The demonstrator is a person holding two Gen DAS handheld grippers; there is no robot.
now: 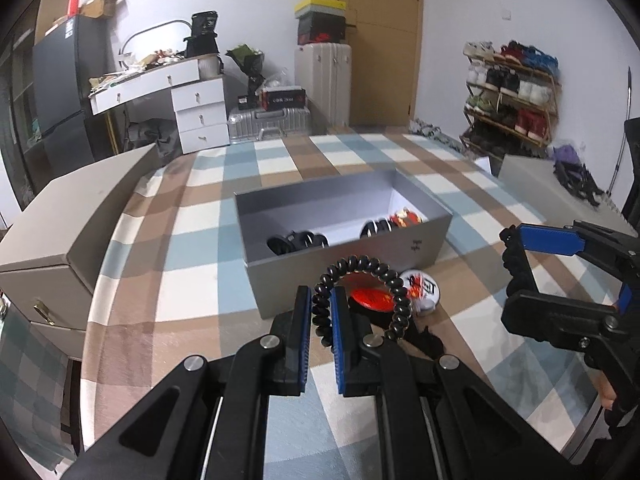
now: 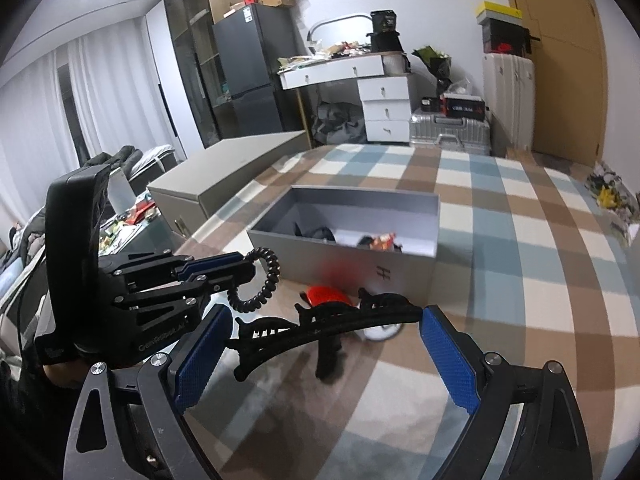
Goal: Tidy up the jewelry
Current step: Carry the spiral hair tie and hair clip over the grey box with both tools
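Left gripper (image 1: 320,308), jaws drawn narrow, pinches one side of a black spiral hair tie (image 1: 360,292); the ring stands roughly upright above the checked tablecloth (image 1: 192,240), its loop arching to the right of the blue pads. Right gripper (image 2: 324,344), jaws spread wide, clamps a black hair claw clip (image 2: 320,324) end to end, so that the clip's long axis runs crosswise between the two pads, gently bowed, teeth pointing upward and away from the camera. Both items are held above the cloth, just in front of an open grey box (image 1: 400,256) containing dark and red accessories. A red disc (image 1: 370,298) and a white round badge (image 1: 424,288) lie beside the box's near wall.
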